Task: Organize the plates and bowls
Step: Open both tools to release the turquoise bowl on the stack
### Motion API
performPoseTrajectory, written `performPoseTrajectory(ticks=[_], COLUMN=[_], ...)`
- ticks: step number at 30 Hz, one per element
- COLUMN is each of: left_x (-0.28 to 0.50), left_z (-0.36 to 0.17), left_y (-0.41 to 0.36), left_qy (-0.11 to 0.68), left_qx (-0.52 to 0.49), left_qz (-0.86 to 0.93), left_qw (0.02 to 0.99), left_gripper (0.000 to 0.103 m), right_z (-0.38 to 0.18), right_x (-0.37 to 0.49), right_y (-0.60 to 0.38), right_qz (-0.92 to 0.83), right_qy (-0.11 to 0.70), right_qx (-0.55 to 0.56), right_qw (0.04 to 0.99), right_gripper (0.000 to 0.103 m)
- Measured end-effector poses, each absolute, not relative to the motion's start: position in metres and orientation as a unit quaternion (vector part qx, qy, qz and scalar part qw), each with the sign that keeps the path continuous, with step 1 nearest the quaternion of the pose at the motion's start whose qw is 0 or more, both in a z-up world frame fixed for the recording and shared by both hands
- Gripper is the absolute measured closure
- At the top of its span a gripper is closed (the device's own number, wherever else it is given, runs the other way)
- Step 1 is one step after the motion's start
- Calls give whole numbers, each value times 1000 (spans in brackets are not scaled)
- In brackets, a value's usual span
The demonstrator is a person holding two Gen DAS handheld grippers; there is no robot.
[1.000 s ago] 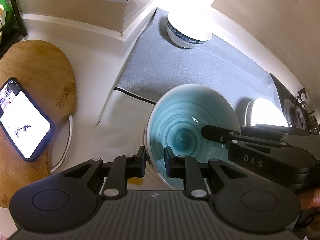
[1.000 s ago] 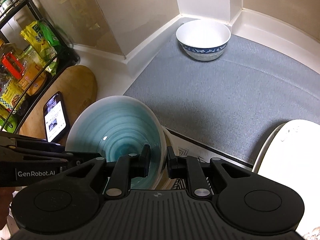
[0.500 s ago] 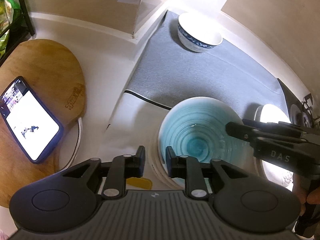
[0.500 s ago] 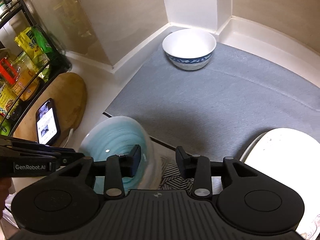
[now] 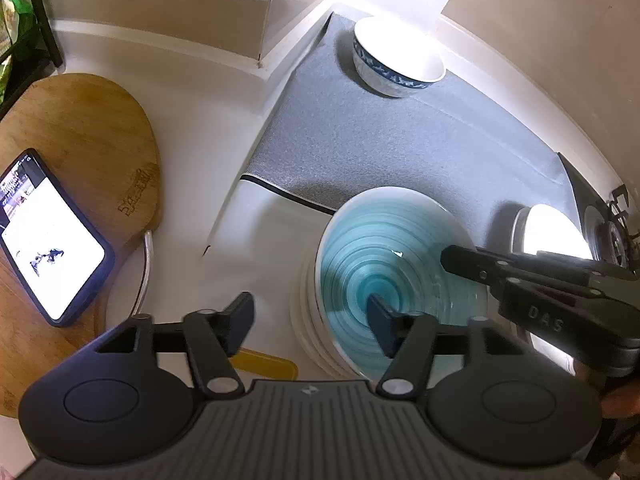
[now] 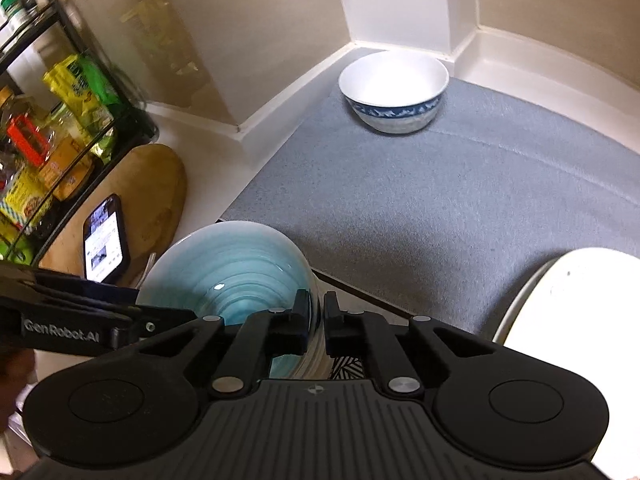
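On the counter just in front of the grey mat (image 5: pixel 420 148), the teal bowl (image 5: pixel 396 268) is seen resting on a stack of white plates (image 5: pixel 308 320), whose rims show below its left side. The left gripper (image 5: pixel 310 318) has just been opening; its jaws are spread wide on either side of the bowl's near rim, and no pad is pressed on it. The right gripper (image 6: pixel 316 316) has just been closing, and its jaws are clamped on the bowl's right edge, as seen from its own camera. One placement can thus be judged nearly finished: the bowl is set down, one grip is released, and the other is yet to be let go.

Much is judged to remain. A white bowl with a blue band (image 6: pixel 394 90) is left alone at the far corner of the mat, well apart from the stack. A white dish (image 6: pixel 572 300) is seen at the mat's right edge; whether it is a plate or a lid cannot be told. A phone (image 5: pixel 46 236) on a wooden board (image 5: pixel 80 136) is kept out of the work.
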State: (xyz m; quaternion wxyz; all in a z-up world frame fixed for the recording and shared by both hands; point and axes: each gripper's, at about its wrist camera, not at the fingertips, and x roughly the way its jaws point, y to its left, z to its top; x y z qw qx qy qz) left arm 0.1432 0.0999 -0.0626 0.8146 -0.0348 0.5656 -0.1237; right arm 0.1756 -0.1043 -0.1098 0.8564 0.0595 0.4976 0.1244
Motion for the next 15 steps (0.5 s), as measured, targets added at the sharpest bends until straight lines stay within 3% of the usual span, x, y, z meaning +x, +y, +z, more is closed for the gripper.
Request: performPoseTrajectory(ticks=[1,3,5,7,9,15], left_x=[144,145,145,145,145,143], left_z=[-63,-64,-61,-57,-50,-27], left_y=[100,100,100,100,103,106], left_qy=[566,566,564,561,551,512], left_qx=[-36,-39,-37,-34,-34,-36], left_qz=[-122,-120,-121,-120,-116,-105], left_qw=[814,815,816,818,826,852], left_gripper=[25,17,16,12,0,0], right_z=[-109,-107,-103,-99,-95,-87], right_x=[176,176,175,172,170,163], right_y=[-105,-105,-105,-104,-103,-103], right_qz=[123,120,116,115,109,100], right_qy=[501,505,508,506,502,496], right_qx=[62,63,64,62,57,53], right_qw=[854,852,851,853,856,861], right_gripper=[86,61,48,43,37,29])
